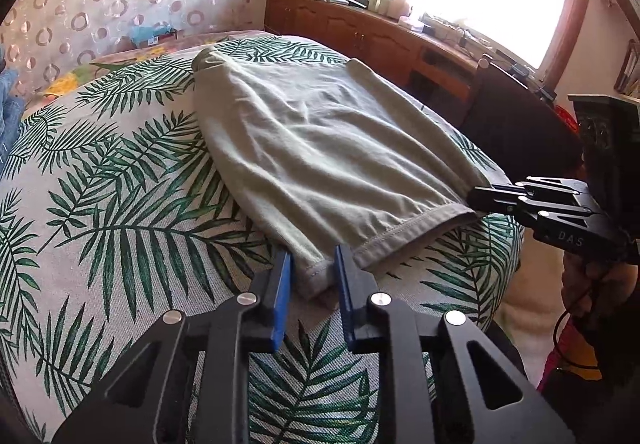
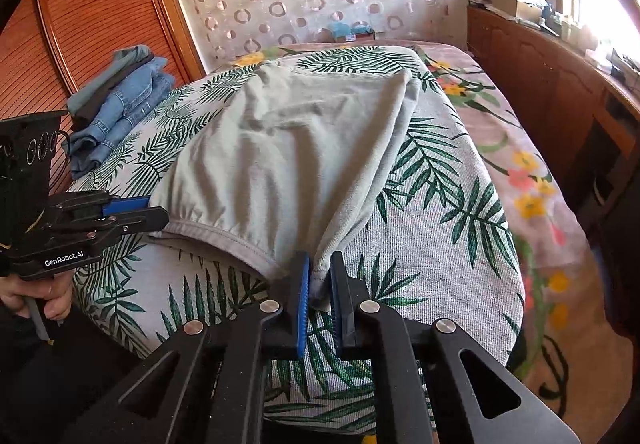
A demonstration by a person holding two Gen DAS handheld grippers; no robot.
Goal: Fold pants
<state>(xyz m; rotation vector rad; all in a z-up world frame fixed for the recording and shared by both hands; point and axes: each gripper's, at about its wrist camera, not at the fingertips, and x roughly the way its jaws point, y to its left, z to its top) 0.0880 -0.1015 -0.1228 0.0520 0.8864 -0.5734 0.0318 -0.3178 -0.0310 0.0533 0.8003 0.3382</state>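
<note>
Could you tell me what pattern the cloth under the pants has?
Green palm leaves on a pale cloth, clearest in the right wrist view.

Pale grey-green pants [image 1: 304, 148] lie on a green-palm-leaf-printed white cover [image 1: 120, 204].

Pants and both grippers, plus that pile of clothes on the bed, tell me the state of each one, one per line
Pants: pale green, lying flat on the leaf-print cover, wrinkled, near hem lifted at both corners.
Left gripper: shut on the pants, at one hem corner.
Right gripper: shut on the pants, at the other hem corner.
Pile of clothes: folded and stacked, lying apart from the pants.
</note>
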